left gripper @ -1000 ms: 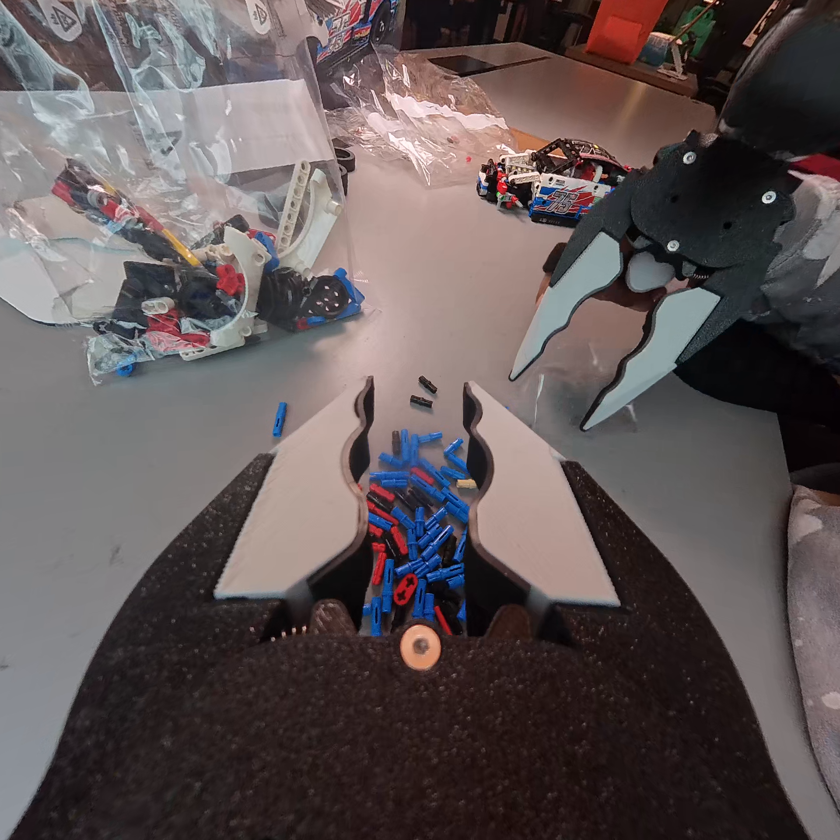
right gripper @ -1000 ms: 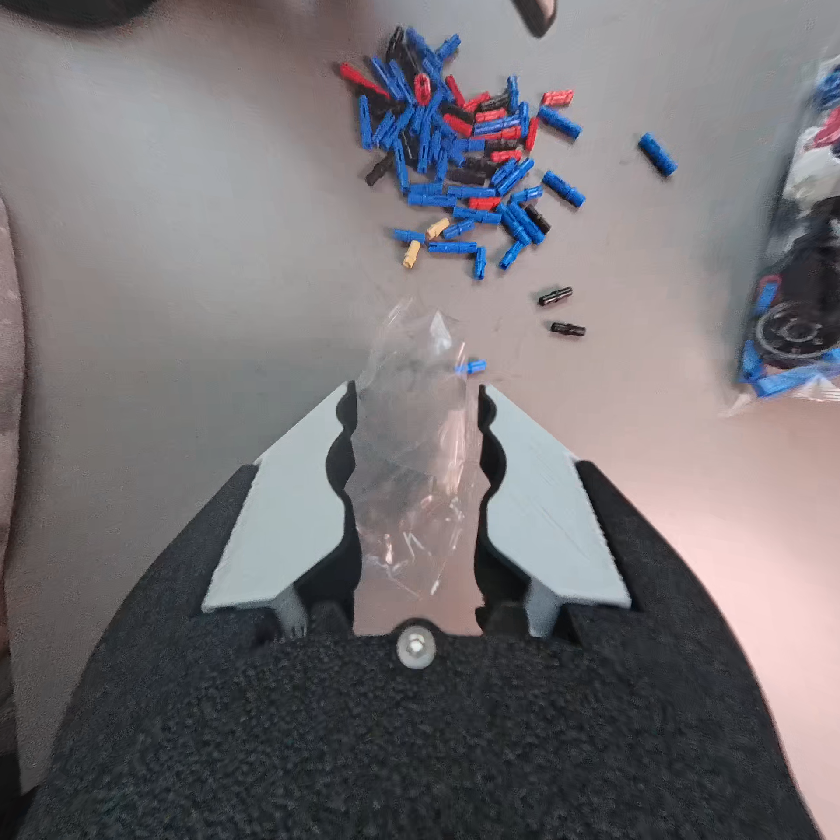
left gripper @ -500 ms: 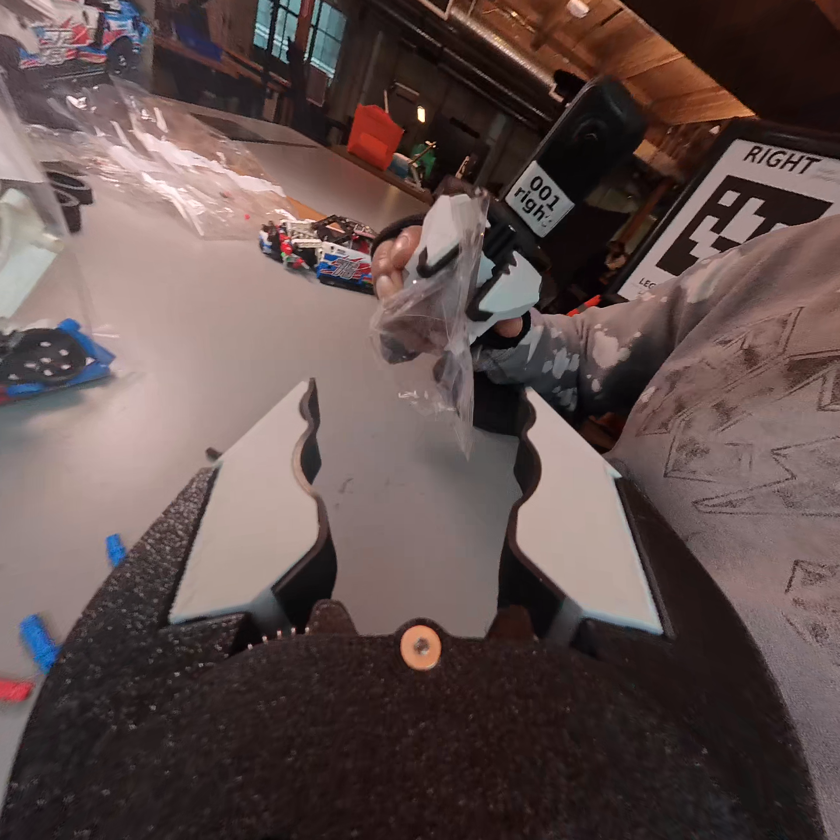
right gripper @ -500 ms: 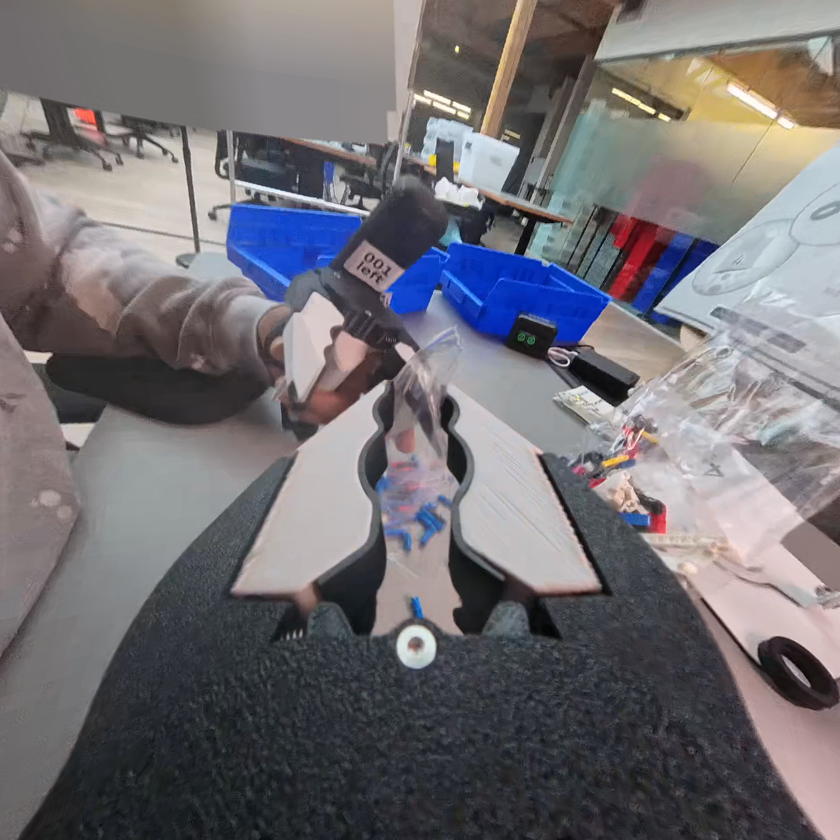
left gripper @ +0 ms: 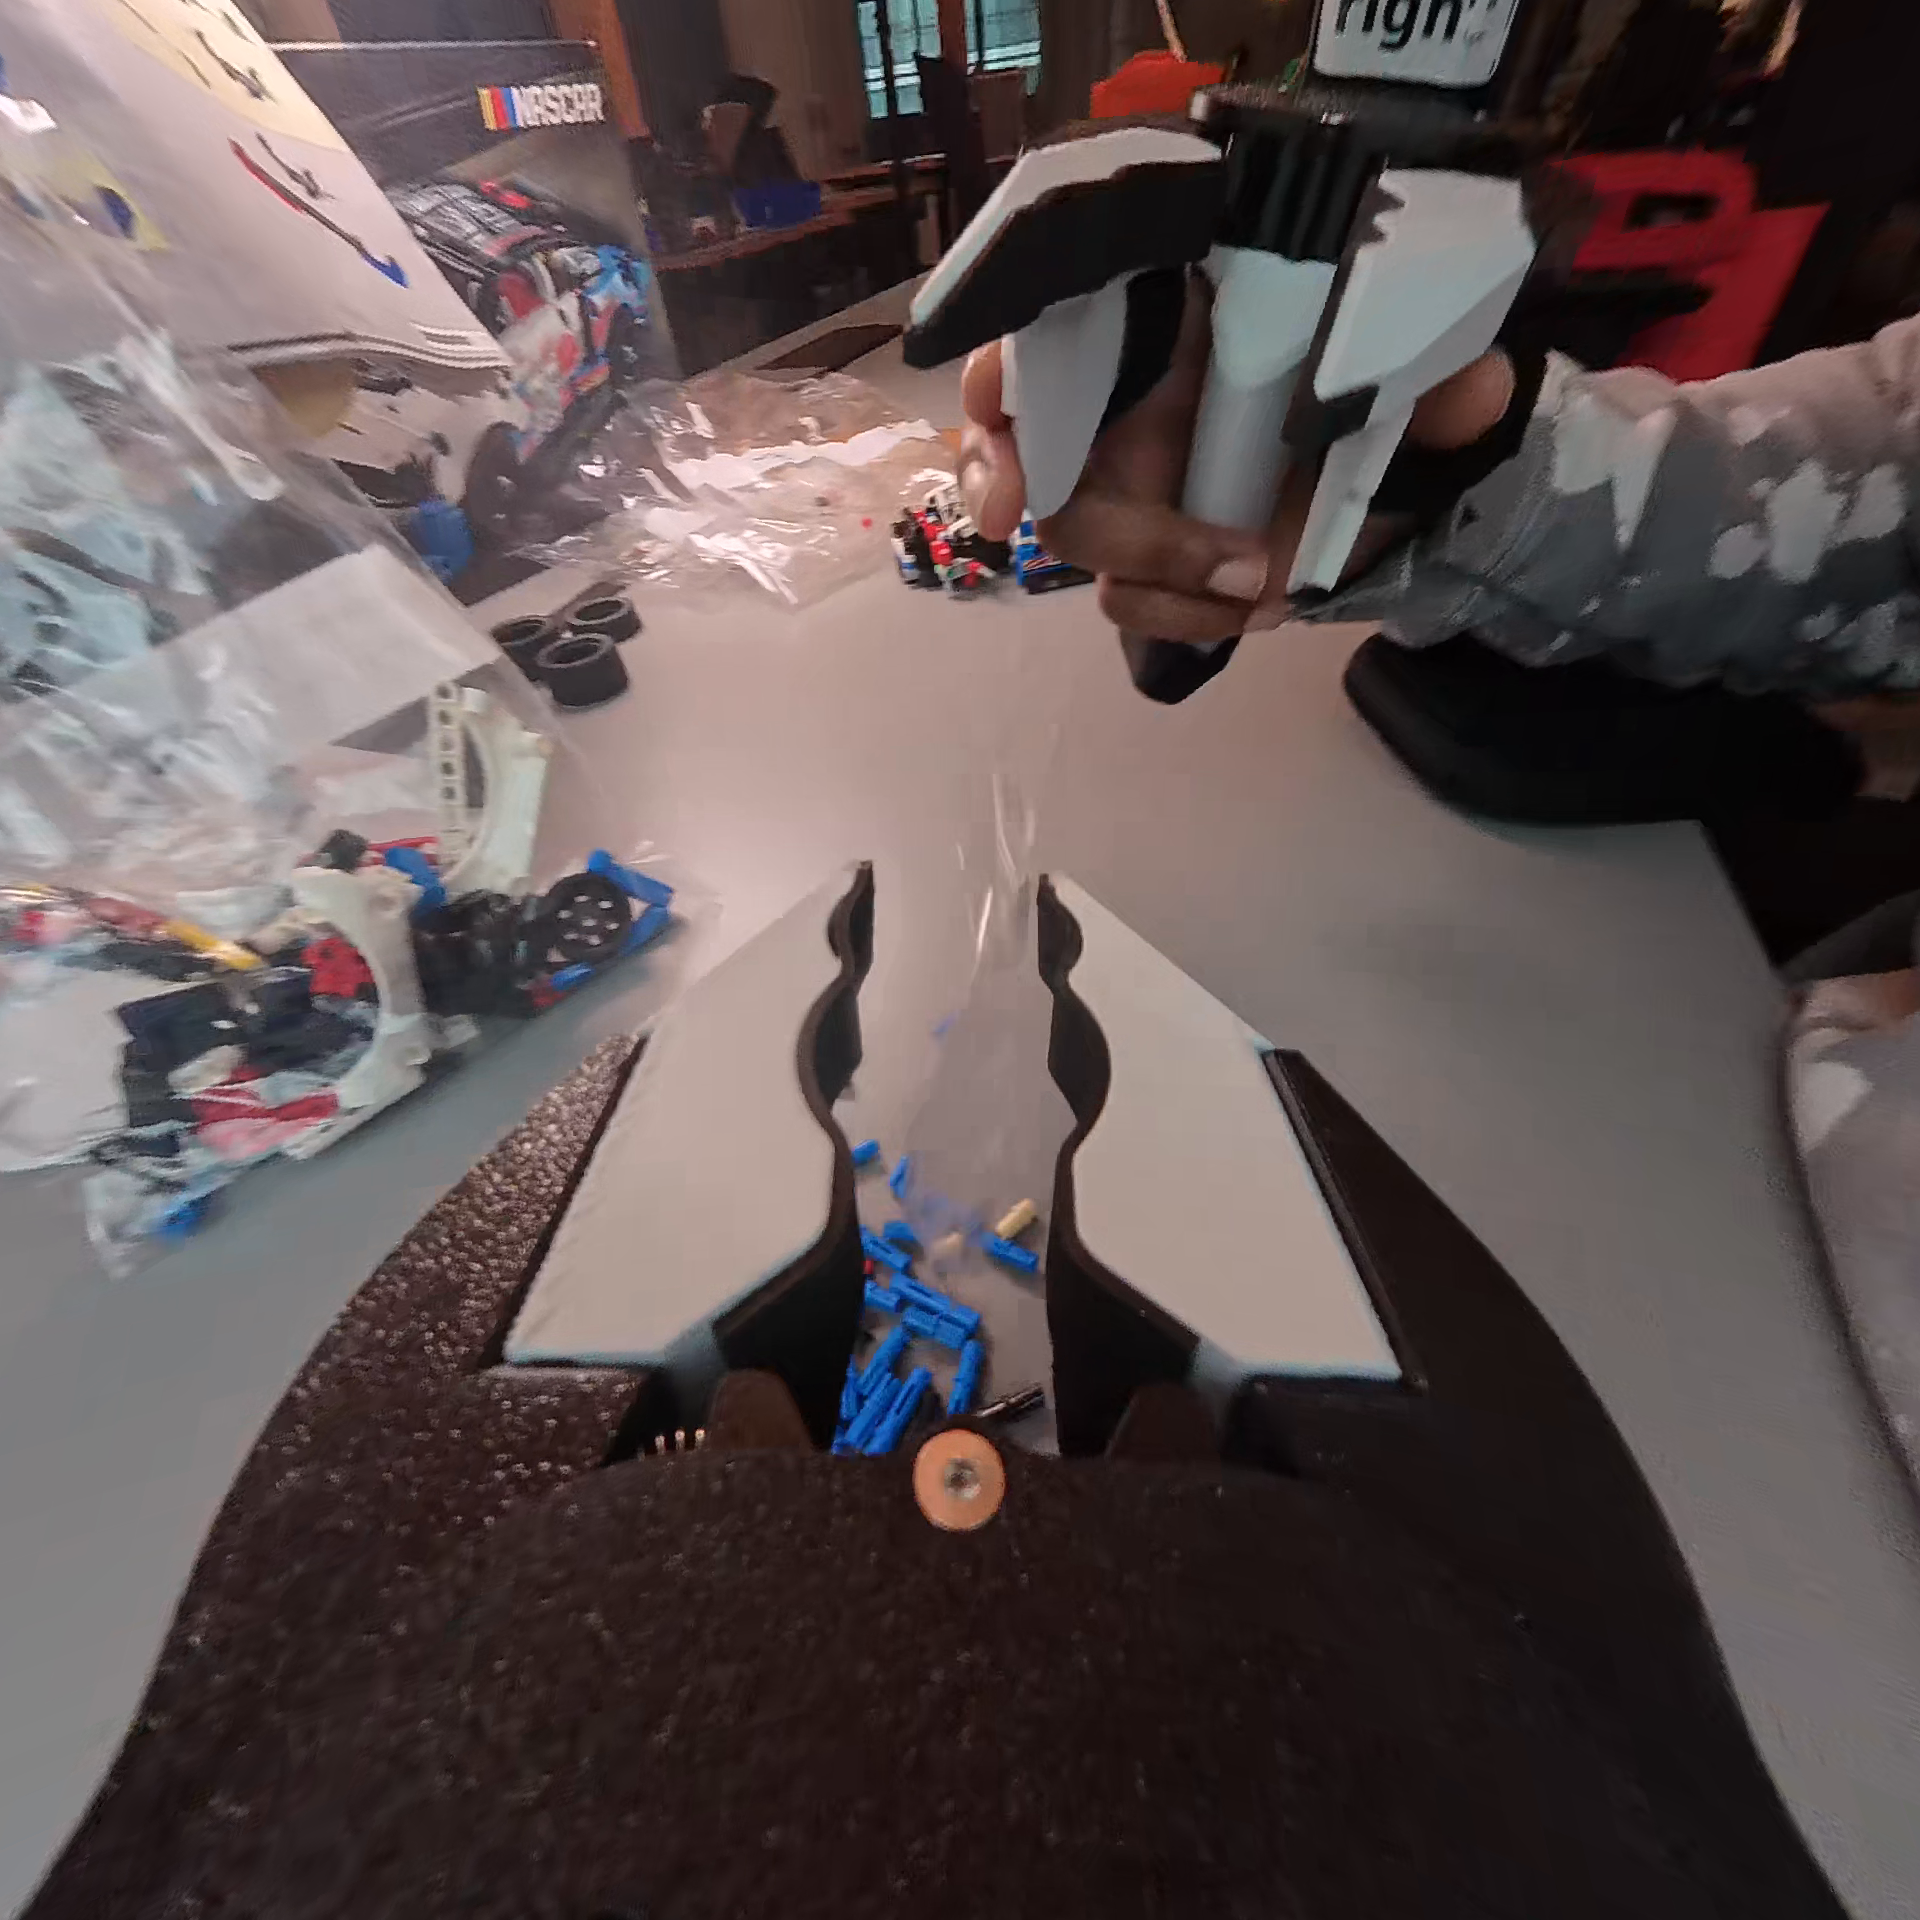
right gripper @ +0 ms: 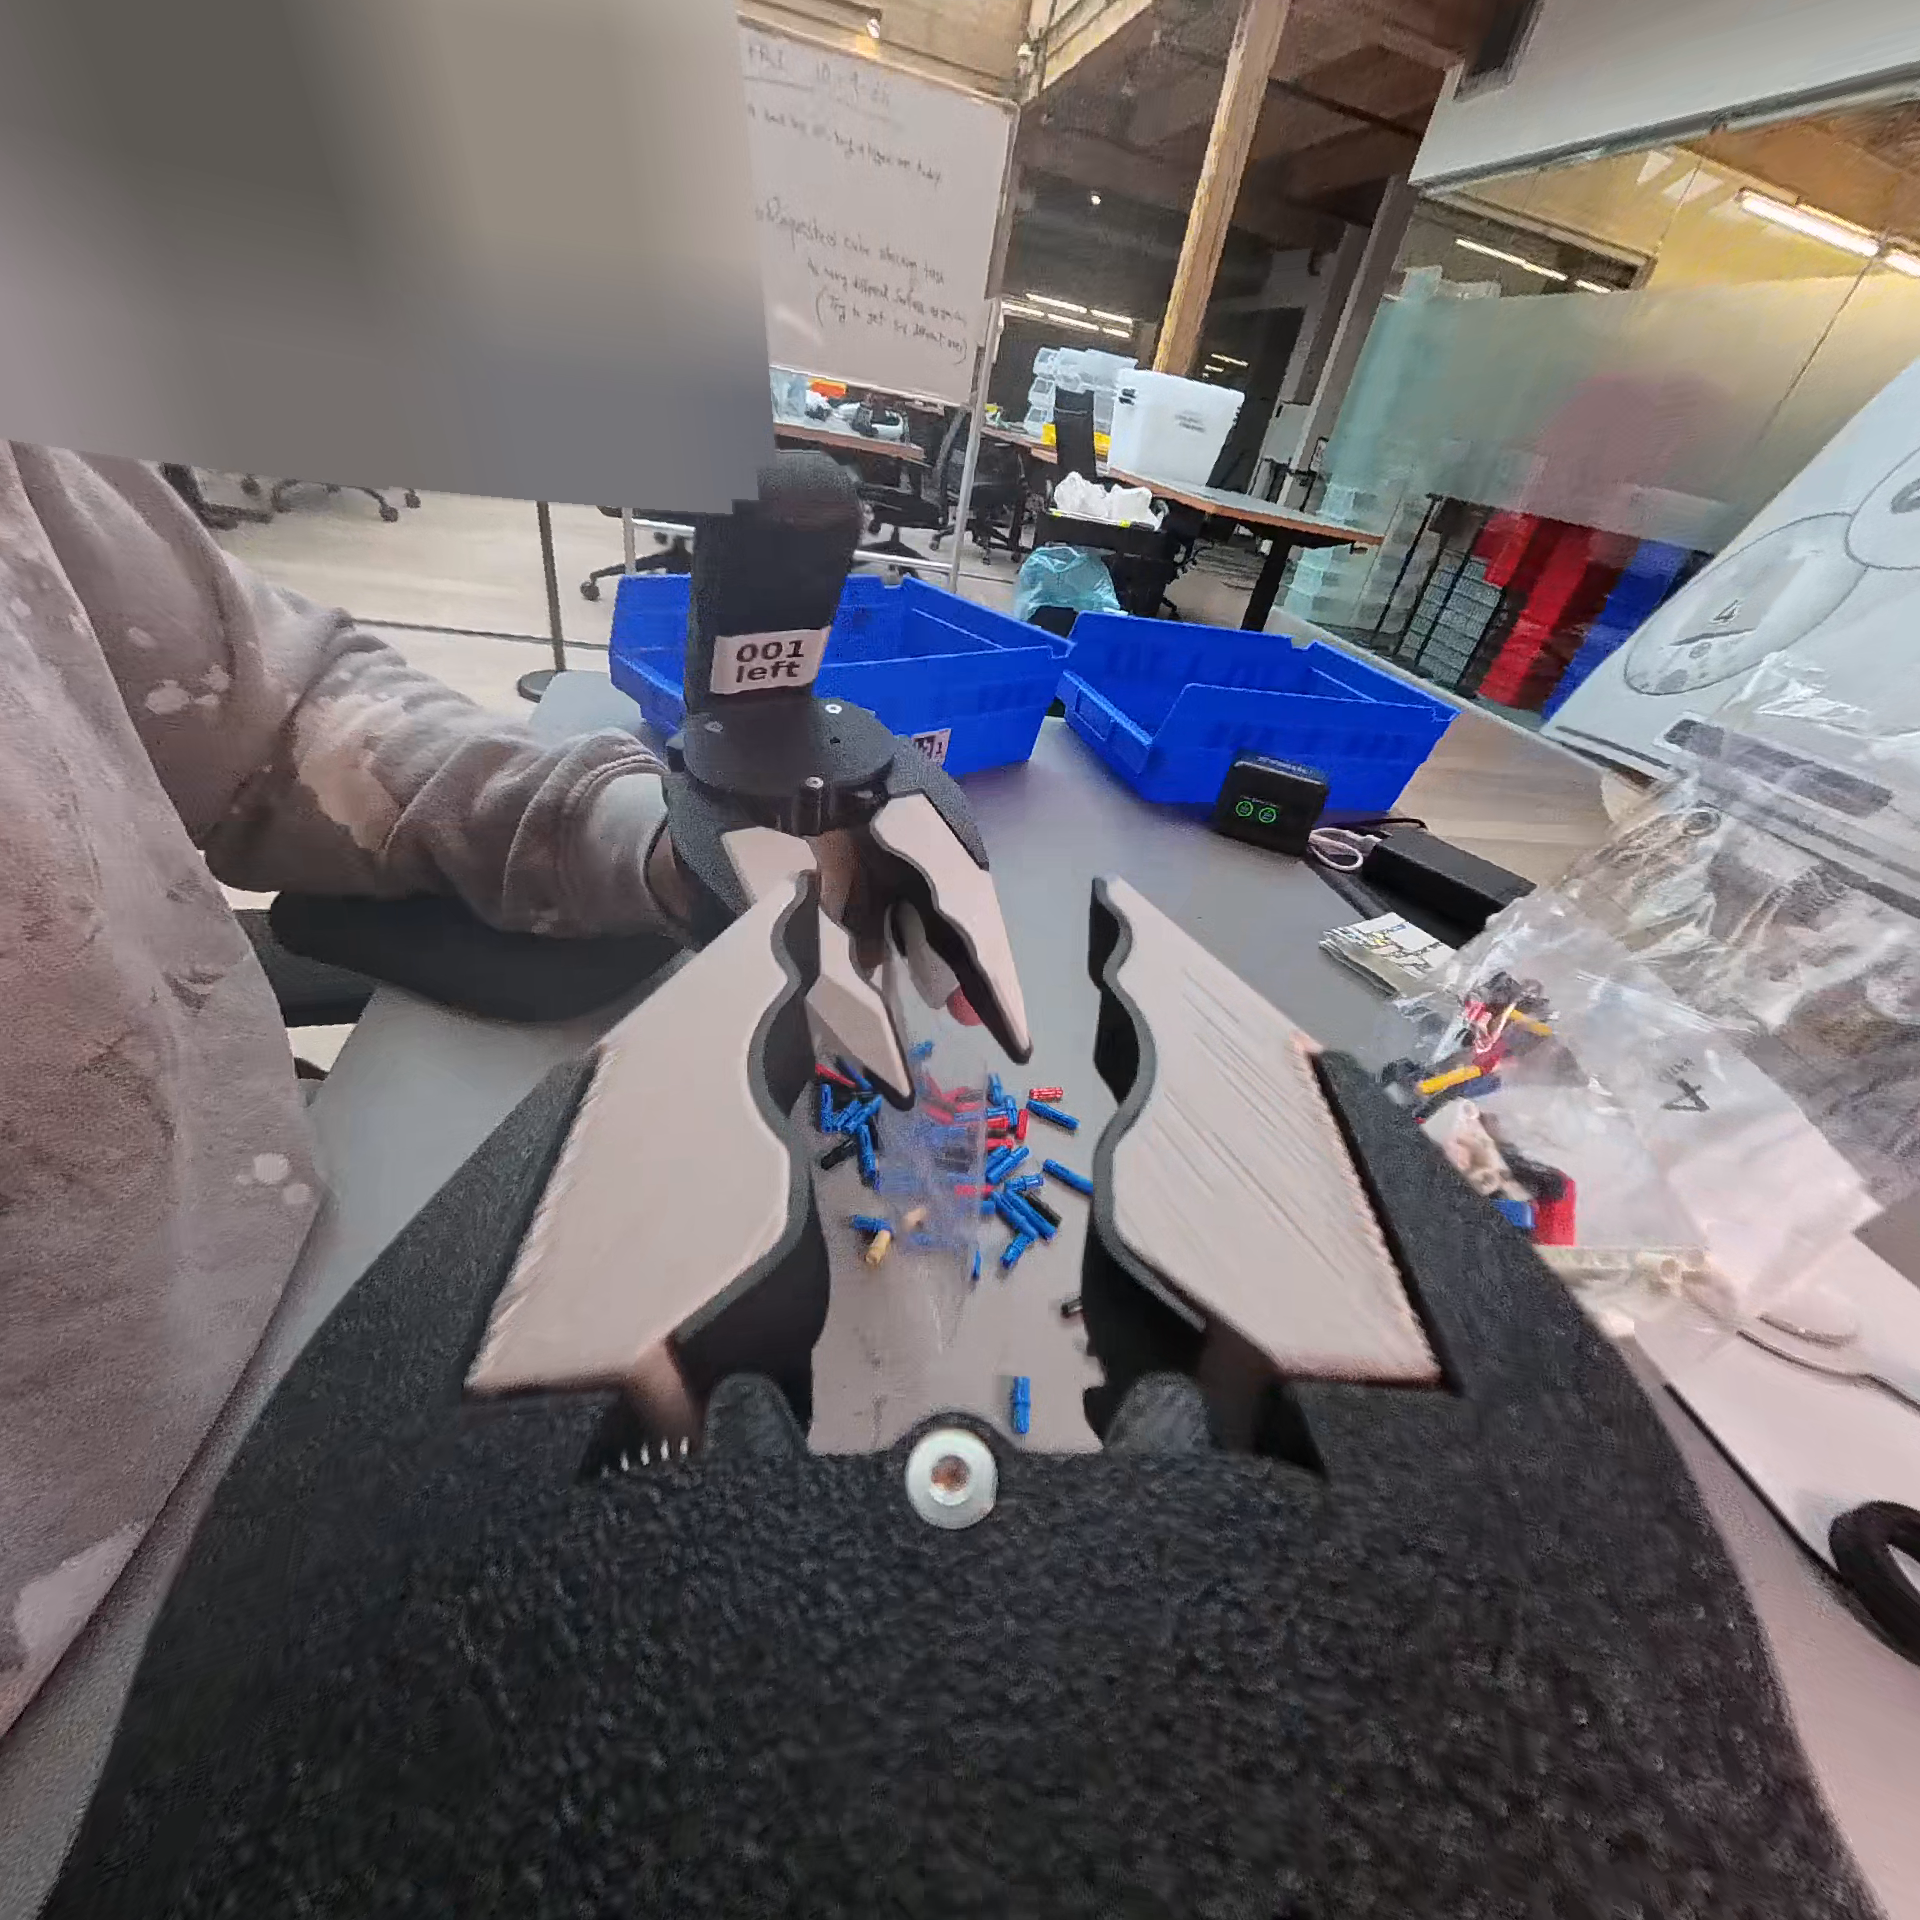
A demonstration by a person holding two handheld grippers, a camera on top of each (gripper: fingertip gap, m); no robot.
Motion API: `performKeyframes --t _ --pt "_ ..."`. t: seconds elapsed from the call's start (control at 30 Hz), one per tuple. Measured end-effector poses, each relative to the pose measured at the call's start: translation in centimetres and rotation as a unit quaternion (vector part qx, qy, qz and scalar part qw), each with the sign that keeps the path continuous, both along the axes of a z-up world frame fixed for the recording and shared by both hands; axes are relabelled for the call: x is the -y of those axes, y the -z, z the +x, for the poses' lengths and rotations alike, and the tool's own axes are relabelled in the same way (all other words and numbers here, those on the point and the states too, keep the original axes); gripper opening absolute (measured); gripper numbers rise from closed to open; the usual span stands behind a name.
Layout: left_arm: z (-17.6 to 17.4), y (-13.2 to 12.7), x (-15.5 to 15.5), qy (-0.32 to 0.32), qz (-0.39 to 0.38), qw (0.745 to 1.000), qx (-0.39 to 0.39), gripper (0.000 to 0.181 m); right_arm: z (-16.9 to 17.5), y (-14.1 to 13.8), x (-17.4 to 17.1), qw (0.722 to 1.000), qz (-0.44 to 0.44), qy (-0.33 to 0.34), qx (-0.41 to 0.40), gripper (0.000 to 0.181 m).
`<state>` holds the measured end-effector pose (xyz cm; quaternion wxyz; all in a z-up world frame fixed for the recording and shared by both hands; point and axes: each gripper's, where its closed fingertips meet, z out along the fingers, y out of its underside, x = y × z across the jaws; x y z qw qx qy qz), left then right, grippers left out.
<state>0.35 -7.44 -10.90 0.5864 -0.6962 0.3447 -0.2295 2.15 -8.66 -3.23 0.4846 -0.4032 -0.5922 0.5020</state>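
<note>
A small clear plastic bag (left gripper: 997,935) hangs between the fingers of my left gripper (left gripper: 951,883), whose jaws stand apart with a gap either side of it. In the right wrist view the bag (right gripper: 935,1174) hangs below the left gripper (right gripper: 964,1070), just over a heap of small blue, red and black pins (right gripper: 966,1143) on the grey table (right gripper: 1195,883). The pins also show in the left wrist view (left gripper: 904,1340). My right gripper (right gripper: 951,894) is wide open and empty, a little above and behind the heap. I cannot tell whether anything grips the bag.
A large clear bag of white, black and blue parts (left gripper: 312,987) lies left, with black tyres (left gripper: 571,644), a small model car (left gripper: 956,540) and a printed box (left gripper: 499,239) behind. Two blue bins (right gripper: 1247,707) and a black device (right gripper: 1270,795) stand at the table's far side. Tip to tip, the grippers are about 8 cm apart.
My right gripper, shut on the clear bag half a second ago, has opened wide and let it go. My left gripper has turned back over the pins and narrowed around the bag.
</note>
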Motion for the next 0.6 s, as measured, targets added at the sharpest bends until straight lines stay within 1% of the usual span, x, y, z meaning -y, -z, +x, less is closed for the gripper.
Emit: performKeyframes --t 0.1,0.13,0.23,0.43,0.5,0.6 --pt "-1.1 0.2 -0.6 -0.033 0.041 0.997 -0.052 0.025 0.4 -0.1 -0.5 1.0 -0.004 0.005 0.01 0.044" --pt "-1.1 0.3 -0.7 -0.035 0.049 0.996 -0.064 0.024 0.3 0.3 -0.7 1.0 0.005 0.012 0.024 0.038" --pt "-1.0 0.7 -0.5 -0.027 0.056 0.994 -0.085 0.019 0.2 2.5 -1.1 0.996 0.031 0.02 0.077 0.039" --pt "-2.2 -0.4 -0.4 -0.024 0.04 0.998 -0.044 0.025 -0.6 6.3 -2.3 0.989 0.021 0.023 0.147 0.04" --pt "-2.2 -0.3 -0.1 -0.008 0.024 0.999 -0.033 0.027 -1.3 7.4 -2.5 0.985 0.027 0.023 0.168 0.049" --pt "-1.9 -0.2 0.3 0.009 0.01 1.0 -0.02 0.028 -2.7 8.0 -2.8 0.984 0.03 0.02 0.177 0.052"
